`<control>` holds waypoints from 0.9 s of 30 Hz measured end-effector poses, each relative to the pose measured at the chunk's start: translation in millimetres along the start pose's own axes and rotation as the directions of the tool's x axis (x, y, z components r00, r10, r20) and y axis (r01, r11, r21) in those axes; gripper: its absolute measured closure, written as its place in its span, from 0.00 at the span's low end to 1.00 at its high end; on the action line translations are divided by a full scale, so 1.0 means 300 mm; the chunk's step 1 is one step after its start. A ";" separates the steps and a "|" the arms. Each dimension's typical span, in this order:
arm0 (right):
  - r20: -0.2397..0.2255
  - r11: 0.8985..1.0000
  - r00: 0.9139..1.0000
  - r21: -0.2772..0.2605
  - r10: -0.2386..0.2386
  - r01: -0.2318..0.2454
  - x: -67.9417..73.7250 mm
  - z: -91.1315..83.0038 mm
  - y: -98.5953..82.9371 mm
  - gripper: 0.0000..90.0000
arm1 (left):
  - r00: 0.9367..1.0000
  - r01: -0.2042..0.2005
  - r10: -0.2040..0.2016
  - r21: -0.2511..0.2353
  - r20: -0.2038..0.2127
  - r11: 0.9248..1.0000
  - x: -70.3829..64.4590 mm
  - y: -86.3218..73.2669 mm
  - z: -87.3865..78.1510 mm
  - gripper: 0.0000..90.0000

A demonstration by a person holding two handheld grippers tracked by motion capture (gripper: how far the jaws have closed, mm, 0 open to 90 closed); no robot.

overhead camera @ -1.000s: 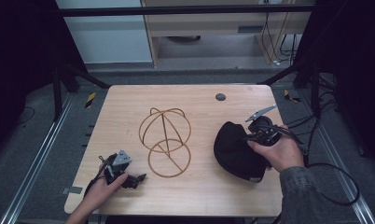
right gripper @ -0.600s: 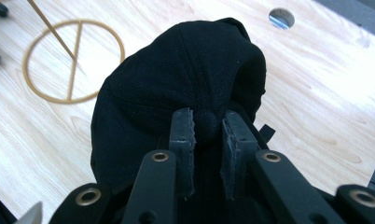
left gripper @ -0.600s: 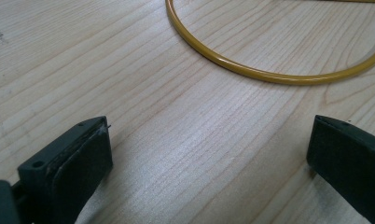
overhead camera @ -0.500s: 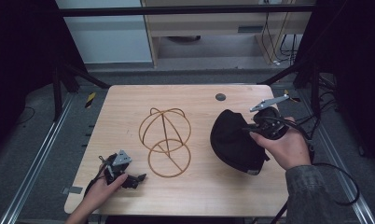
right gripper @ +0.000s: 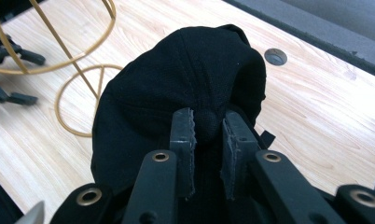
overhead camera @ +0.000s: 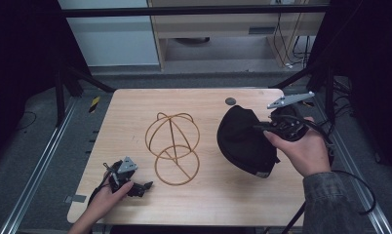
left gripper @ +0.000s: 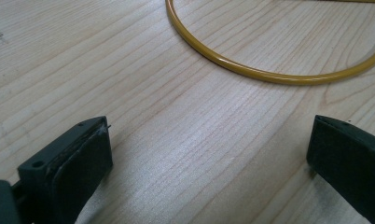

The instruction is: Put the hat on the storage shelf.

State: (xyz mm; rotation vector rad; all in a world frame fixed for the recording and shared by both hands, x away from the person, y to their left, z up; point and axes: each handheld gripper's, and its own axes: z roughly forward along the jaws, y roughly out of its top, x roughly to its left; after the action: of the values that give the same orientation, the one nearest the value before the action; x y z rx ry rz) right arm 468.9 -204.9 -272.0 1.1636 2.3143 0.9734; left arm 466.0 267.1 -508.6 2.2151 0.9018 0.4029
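The left gripper (left gripper: 209,154) hangs low over the pale wooden table (left gripper: 129,70), its two black fingers (left gripper: 78,158) spread wide apart with bare wood between them. Just beyond them a curved yellow metal ring (left gripper: 251,72) lies flat on the table, clear of both fingers.

One black cap (overhead camera: 245,141) on the table (overhead camera: 135,112). One gold wire stand (overhead camera: 173,146), made of a round cage on top and one ring base. Two grippers: left gripper (overhead camera: 147,185), right gripper (overhead camera: 260,127), one in each hand, so two hands counted. One dark round disc (overhead camera: 230,101) set in the tabletop near the far edge. One single wooden table.
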 end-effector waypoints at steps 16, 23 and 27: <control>-0.007 0.999 1.000 -0.050 -0.006 0.005 0.021 -0.061 0.052 0.85 | 1.000 0.000 0.000 0.002 0.001 1.000 0.000 0.000 0.000 0.00; -0.010 0.997 1.000 -0.071 -0.020 0.019 0.040 -0.091 0.077 0.85 | 1.000 0.000 0.000 0.002 0.000 1.000 0.000 0.000 0.000 0.00; -0.009 0.996 1.000 -0.081 -0.026 0.025 0.050 -0.107 0.096 0.85 | 1.000 0.000 0.000 0.002 0.000 1.000 0.000 0.000 0.000 0.00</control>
State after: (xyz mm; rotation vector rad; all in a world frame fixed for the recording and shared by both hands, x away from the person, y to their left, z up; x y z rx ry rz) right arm 457.0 -194.1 -229.2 1.0967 2.2700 1.0555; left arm 466.0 267.1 -508.5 2.2166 0.9022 0.4017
